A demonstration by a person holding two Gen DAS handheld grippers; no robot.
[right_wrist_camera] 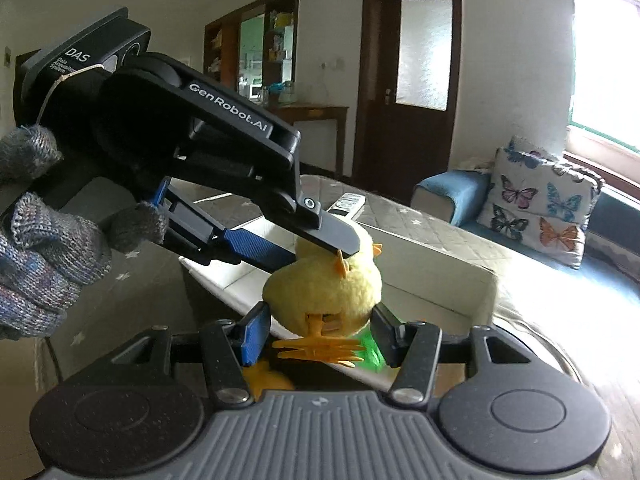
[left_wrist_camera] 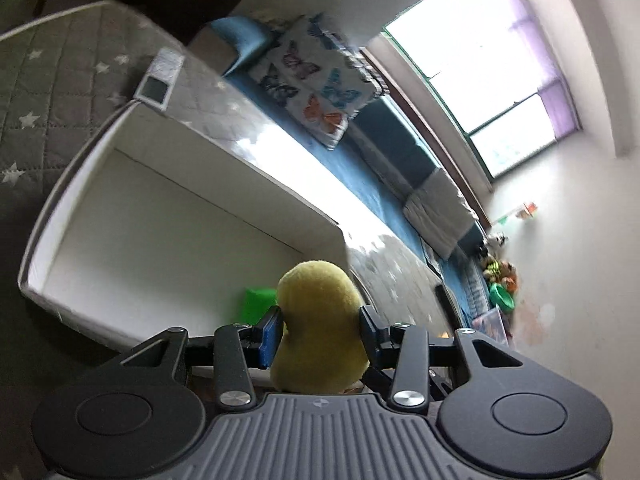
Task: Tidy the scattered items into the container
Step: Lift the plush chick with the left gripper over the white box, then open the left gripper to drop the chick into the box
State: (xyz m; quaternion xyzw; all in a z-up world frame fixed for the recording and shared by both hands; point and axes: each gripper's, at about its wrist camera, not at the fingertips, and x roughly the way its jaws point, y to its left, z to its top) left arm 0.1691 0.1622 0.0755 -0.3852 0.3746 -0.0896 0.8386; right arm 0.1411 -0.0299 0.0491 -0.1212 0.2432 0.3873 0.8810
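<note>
A yellow plush duck (left_wrist_camera: 316, 300) with orange feet hangs over the open white box (left_wrist_camera: 120, 220), held by both grippers at once. In the left wrist view my left gripper (left_wrist_camera: 320, 316) has its pads pressed into the plush from both sides. In the right wrist view the duck (right_wrist_camera: 332, 284) sits between the fingers of my right gripper (right_wrist_camera: 320, 320), which is shut on its lower body. There the left gripper (right_wrist_camera: 316, 252) reaches in from the upper left and clamps the duck's head. A green item (right_wrist_camera: 370, 354) lies inside the box (right_wrist_camera: 440, 280).
The box rests on a grey quilted bed with stars (left_wrist_camera: 60, 80). A remote control (right_wrist_camera: 350, 204) lies just beyond it. A butterfly pillow (right_wrist_camera: 540, 208) leans on a blue sofa at the right. A gloved hand (right_wrist_camera: 40, 240) holds the left gripper.
</note>
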